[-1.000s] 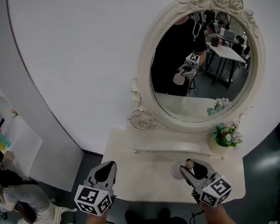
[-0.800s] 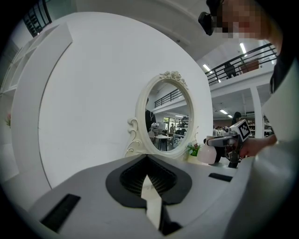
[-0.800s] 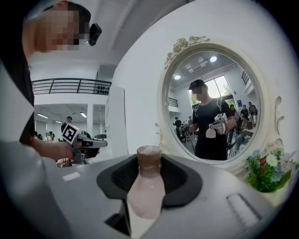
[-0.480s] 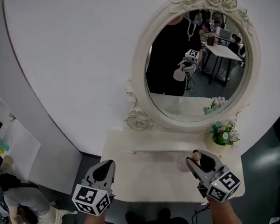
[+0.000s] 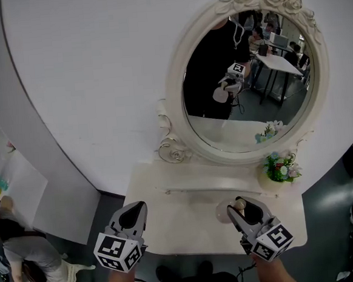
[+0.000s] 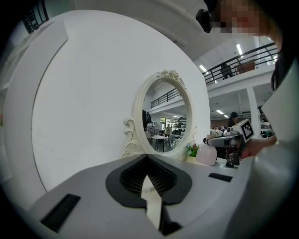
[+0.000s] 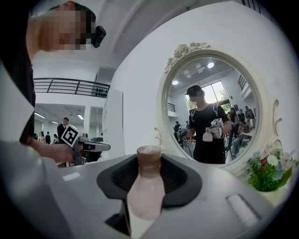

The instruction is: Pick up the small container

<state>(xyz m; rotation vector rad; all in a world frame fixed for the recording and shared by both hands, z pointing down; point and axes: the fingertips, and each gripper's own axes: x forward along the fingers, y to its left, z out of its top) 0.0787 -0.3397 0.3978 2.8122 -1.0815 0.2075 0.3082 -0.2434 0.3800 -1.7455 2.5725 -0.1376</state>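
The small container is a pale pink bottle [image 7: 145, 191] with a brown cap, standing upright between the jaws of my right gripper [image 7: 148, 161], which is shut on its body. From the head view the bottle [image 5: 226, 211] is at the tips of the right gripper [image 5: 242, 212], over the right part of the white dressing table [image 5: 183, 228]. My left gripper [image 5: 131, 219] hovers over the table's front left corner, jaws together and empty. In the left gripper view the left gripper [image 6: 147, 156] points at the mirror, and the bottle [image 6: 206, 154] shows to the right.
An oval mirror [image 5: 247, 77] in an ornate white frame stands at the back of the table and reflects the person with the bottle. A small pot of flowers [image 5: 280, 170] sits at the back right corner. A curved white wall rises behind, and people sit far left.
My right gripper with the bottle drifted a little to the right, then came back left. The left gripper has kept its place.
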